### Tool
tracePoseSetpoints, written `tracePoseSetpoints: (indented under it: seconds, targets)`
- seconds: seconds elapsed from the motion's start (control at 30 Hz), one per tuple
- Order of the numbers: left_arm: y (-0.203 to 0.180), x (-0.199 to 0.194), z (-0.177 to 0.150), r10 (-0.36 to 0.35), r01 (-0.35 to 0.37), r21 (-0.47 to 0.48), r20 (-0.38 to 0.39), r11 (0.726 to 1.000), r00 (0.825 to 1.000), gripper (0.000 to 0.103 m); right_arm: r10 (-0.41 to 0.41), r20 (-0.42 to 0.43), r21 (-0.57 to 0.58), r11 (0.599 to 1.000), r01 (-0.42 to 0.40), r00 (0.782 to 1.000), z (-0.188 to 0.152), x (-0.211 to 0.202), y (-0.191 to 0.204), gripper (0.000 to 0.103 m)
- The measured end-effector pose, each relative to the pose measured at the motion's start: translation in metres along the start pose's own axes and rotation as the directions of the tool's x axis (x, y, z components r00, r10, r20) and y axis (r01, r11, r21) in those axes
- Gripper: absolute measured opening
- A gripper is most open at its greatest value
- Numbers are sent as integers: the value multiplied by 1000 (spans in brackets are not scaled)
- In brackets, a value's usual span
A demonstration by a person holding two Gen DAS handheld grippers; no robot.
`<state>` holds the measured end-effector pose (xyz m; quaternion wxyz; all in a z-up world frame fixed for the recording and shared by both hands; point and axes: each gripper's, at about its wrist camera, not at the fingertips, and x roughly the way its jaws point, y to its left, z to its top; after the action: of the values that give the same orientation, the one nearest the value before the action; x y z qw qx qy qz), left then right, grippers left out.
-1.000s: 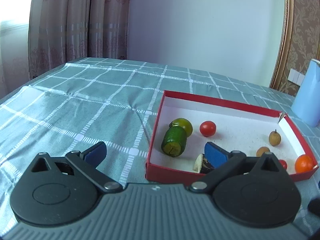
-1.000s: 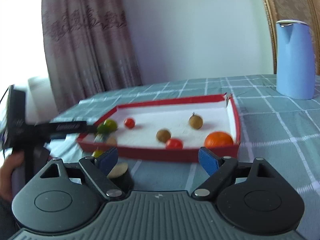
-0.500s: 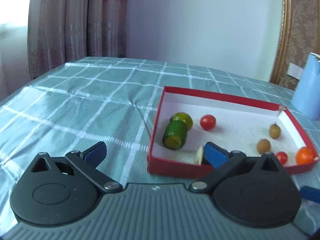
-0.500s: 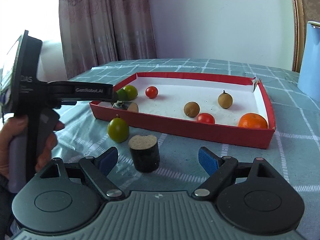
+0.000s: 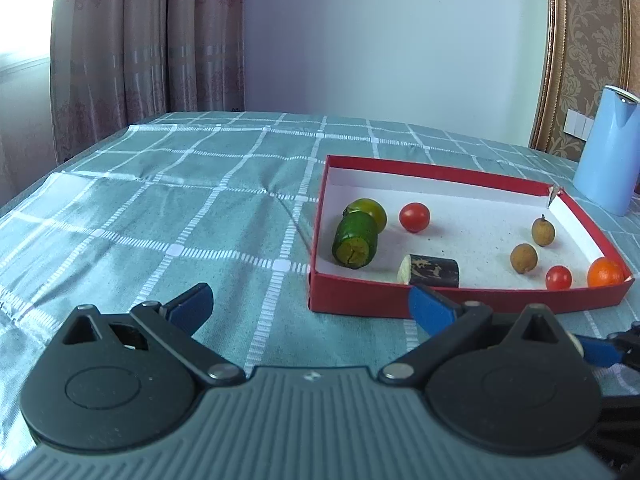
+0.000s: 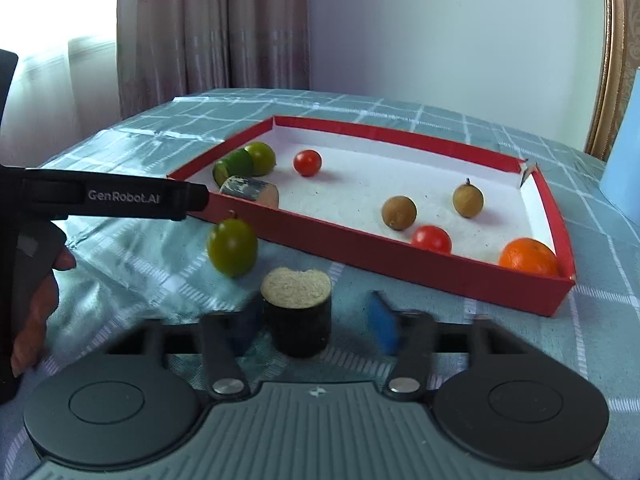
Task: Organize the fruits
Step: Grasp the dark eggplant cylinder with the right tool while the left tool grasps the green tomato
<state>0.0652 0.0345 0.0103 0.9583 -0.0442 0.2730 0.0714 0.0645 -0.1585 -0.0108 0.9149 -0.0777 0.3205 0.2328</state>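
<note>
A red box (image 5: 436,168) (image 6: 400,250) on the checked cloth holds a cucumber piece (image 5: 355,239), a green fruit (image 5: 370,210), a dark stub (image 5: 430,270), two tomatoes (image 5: 415,217) (image 6: 431,239), two brown longans (image 6: 399,213) and an orange (image 6: 528,258). Outside the box lie a green fruit (image 6: 232,247) and an upright dark stub (image 6: 297,310). My right gripper (image 6: 316,324) straddles that stub, jaws blurred and apart from it. My left gripper (image 5: 308,306) is open and empty in front of the box.
A light blue kettle (image 5: 608,148) stands beyond the box at the right. Curtains and a wall lie behind the table. The left gripper's body (image 6: 120,200) and the hand holding it reach in at the right wrist view's left.
My right gripper has moved forward over the upright stub and its jaws have narrowed. My left gripper has drawn back from the box.
</note>
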Motion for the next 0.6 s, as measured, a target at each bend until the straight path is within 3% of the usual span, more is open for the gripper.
tracePoseSetpoints:
  seconds: [0.17,0.3,0.47,0.6]
  targets:
    - [-1,-2,-1,-31,31,12,-3,999,1000,103,-16,4,38,999,16,1000,-4,-9,-12,32]
    - [-5,-7,-4,-142,142,41,-17,989,990,103,-91,6,53,995,90,996,-13,-20,-32,33]
    - [-15,-14,-8,-210,211,56,-28,976,977,103,-74,8,134,988,72,997,-18,-26,-59,32]
    - [-18,-21,-10,-237,238,35,-16,971,971,103,-94,7,105,990,93,996,-18,-25,-55,32]
